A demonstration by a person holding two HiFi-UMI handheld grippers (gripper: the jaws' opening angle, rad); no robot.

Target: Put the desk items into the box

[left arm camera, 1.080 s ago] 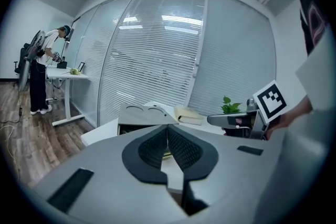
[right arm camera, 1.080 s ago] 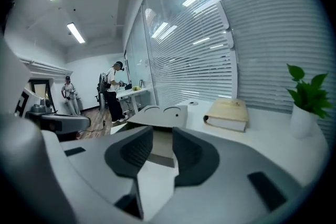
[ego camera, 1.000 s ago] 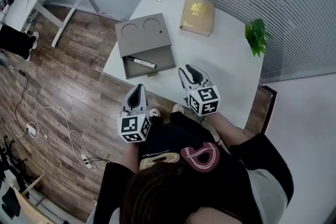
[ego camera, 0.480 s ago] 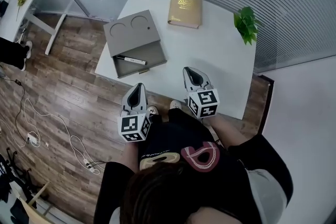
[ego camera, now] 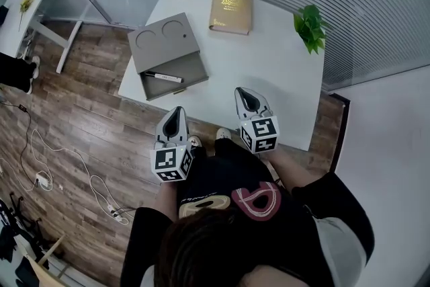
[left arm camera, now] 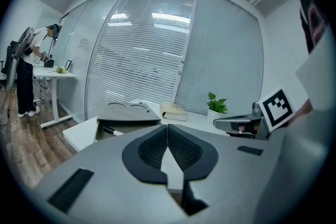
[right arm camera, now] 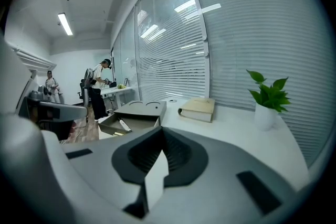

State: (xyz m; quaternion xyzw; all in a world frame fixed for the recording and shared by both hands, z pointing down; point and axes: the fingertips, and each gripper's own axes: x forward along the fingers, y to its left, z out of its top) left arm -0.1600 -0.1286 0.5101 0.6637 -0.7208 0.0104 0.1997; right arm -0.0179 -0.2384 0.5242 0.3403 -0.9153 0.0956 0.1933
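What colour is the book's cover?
The book is tan with a gold emblem; clearest in the head view.

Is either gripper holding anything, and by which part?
Nothing is held. The left gripper and the right gripper are both shut and empty; the right one's jaws have just closed on nothing.
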